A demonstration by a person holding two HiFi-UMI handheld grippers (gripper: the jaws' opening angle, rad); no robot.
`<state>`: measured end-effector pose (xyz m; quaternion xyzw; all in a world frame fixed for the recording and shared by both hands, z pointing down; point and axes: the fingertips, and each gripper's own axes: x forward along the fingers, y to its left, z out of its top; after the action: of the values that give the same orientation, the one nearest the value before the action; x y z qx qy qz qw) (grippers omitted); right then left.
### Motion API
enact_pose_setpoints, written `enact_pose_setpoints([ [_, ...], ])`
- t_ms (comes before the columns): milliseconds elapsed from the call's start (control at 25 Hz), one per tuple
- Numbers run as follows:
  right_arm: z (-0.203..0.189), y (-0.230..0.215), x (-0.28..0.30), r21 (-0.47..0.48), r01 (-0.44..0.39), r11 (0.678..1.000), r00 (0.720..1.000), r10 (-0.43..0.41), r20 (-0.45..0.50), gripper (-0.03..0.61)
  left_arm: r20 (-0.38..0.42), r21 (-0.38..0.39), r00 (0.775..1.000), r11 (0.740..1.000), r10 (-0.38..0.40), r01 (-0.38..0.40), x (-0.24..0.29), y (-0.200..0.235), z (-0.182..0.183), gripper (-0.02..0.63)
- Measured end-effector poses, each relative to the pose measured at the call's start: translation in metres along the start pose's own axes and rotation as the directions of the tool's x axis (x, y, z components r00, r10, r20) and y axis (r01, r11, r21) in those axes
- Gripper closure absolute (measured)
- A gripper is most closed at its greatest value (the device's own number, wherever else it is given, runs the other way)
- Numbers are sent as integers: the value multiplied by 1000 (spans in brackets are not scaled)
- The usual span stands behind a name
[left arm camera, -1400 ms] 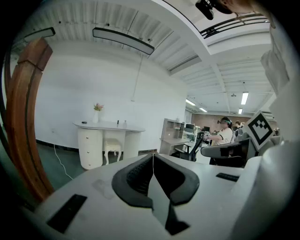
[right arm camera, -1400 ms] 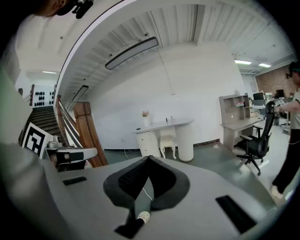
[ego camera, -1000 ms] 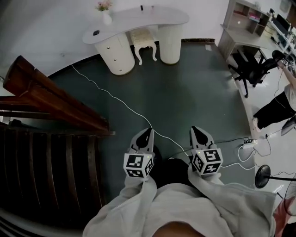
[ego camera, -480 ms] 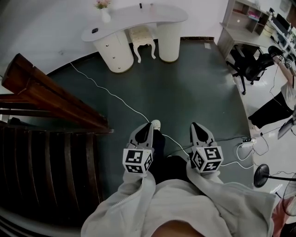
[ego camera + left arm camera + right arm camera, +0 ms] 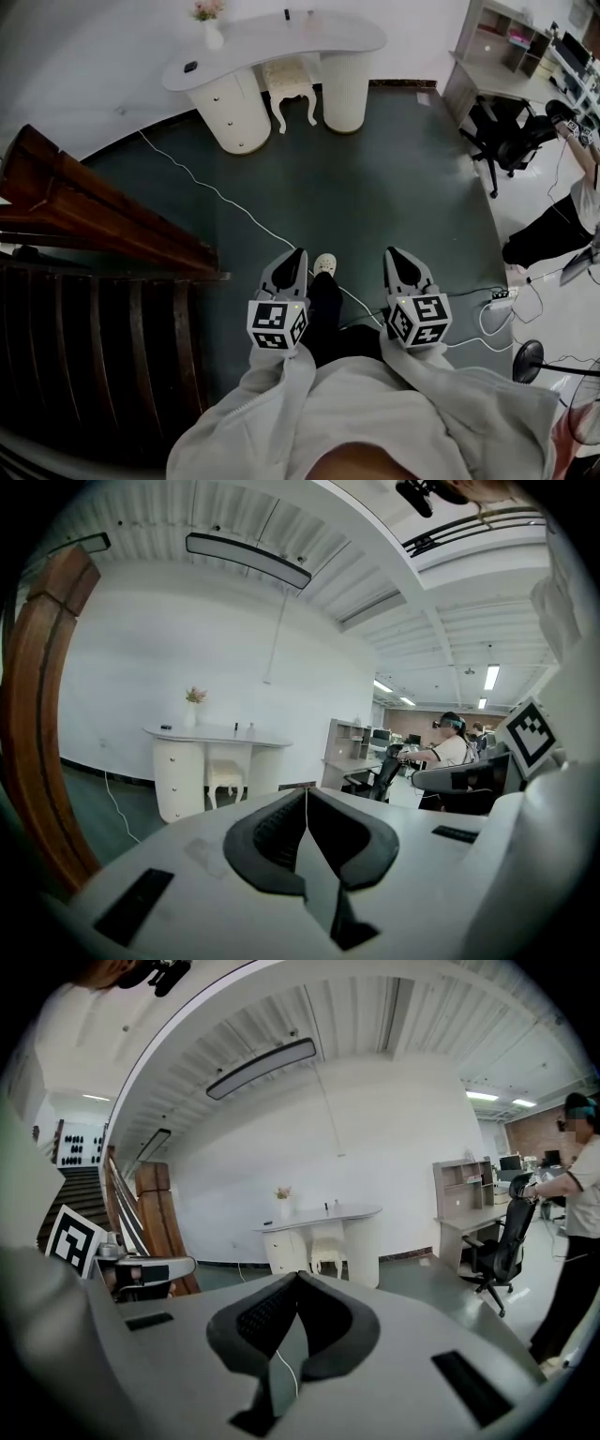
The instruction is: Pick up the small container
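Small container, a tiny pale item too small to make out well, stands on the white curved desk by the far wall, well apart from both grippers. Dark brown wooden stair banister at far left sits lower in the head view than a second ago. Thin white cable runs across the dark green floor. Left gripper is clenched, tips touching, nothing between them, same as earlier. A pale shoe now shows between the grippers; a second ago it did not. Right gripper is likewise clenched and empty, unchanged. Black office chair and a standing person are at far right.
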<state>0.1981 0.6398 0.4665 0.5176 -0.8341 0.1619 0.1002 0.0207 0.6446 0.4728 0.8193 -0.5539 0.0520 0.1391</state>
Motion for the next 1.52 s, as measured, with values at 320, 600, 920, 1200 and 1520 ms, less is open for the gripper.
enact_pose_setpoints([
  [320,52,-12,68,-13,-9,1000,1000,9,24,528,30,21,999,999,-32,32,72,38,47,595],
  [600,84,-25,124,-7,2,1000,999,-2,37,528,42,24,999,999,-28,27,123,77,76,595],
  [920,102,-26,186,-4,-2,1000,1000,2,19,528,33,9,999,1000,-21,21,166,124,91,595],
  [1200,109,-29,230,8,14,1000,1000,-14,-4,528,9,-2,999,999,-47,47,203,154,96,595],
  [1520,119,-32,262,21,53,998,999,-53,-11,528,-15,-6,995,995,-102,102,242,175,103,595],
])
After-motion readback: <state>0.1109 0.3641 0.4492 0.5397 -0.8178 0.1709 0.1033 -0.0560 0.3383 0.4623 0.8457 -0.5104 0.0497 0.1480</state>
